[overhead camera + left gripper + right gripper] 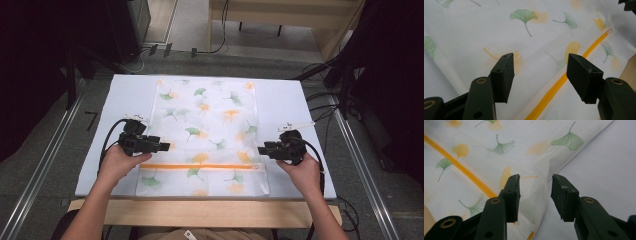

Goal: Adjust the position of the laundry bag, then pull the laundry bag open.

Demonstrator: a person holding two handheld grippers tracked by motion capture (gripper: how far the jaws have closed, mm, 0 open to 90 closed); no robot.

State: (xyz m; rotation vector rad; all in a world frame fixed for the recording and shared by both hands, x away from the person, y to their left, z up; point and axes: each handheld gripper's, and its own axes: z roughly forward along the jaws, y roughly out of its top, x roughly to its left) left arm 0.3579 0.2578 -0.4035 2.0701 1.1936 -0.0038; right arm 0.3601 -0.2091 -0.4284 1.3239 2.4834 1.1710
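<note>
A white mesh bag [210, 125] printed with green and orange ginkgo leaves lies flat on the white table top [290, 100]. An orange zipper [200, 166] runs across its near end, with the pull at the right [609, 31]. My left gripper [167, 146] hovers at the bag's left edge, open, with just the fabric and the zipper [554, 87] below the jaws [540, 72]. My right gripper [261, 149] is at the bag's right edge, also open [535, 195]. A rumpled fold of the bag's edge [536, 185] lies under its gap, and the pads do not press on it.
The table's wooden front edge [200, 212] runs just behind the bag's near end. Bare white surface flanks the bag on both sides. Cables [325, 100] trail off the table's right side, and metal rails [45, 165] run along the floor.
</note>
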